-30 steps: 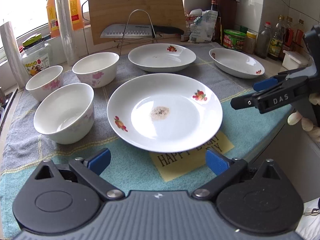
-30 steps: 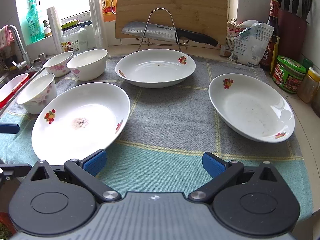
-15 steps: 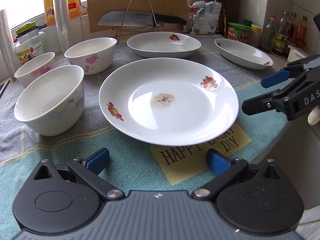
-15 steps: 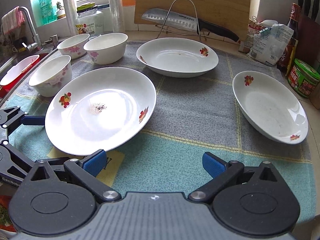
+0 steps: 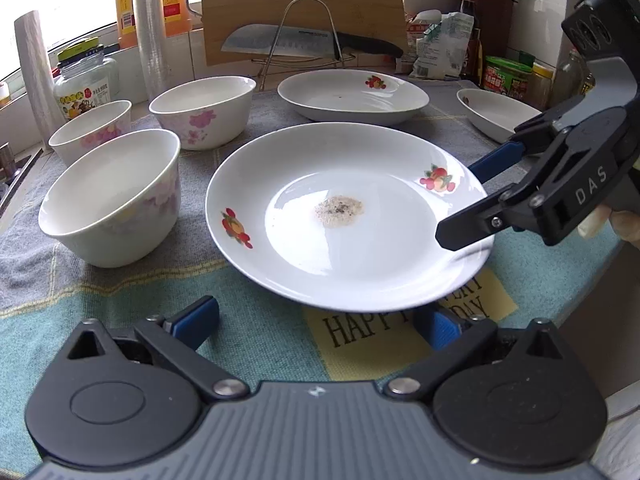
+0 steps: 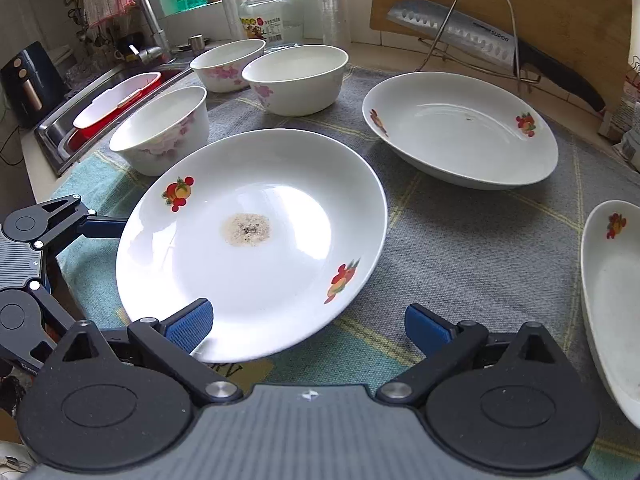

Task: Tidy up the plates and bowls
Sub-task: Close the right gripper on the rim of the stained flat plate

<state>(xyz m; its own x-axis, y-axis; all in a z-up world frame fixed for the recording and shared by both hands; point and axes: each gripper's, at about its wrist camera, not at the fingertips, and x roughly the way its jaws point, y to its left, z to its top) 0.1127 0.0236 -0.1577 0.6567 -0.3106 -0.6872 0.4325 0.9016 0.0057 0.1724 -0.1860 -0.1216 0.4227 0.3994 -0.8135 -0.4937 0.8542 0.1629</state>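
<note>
Here, three white floral ceramic bowls (image 5: 108,196) cluster far left, the wide-open left gripper (image 5: 316,322) faces the soiled white fruit-patterned plate (image 5: 344,216) on the cloth, and the open right gripper (image 6: 308,322) straddles its right rim.

Black right gripper (image 5: 472,200) marked "DAS"; blue-padded jaws; silver screws; ribbed grey body.

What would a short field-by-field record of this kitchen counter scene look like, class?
Nearest dish: white round ceramic plate with fruit prints, brownish residue at its centre
Bowls: three white ceramic bowls with pink flowers
Other plates: two white
Left claw: open, at plate's near rim
Right claw: open, one finger over the plate's edge
</note>
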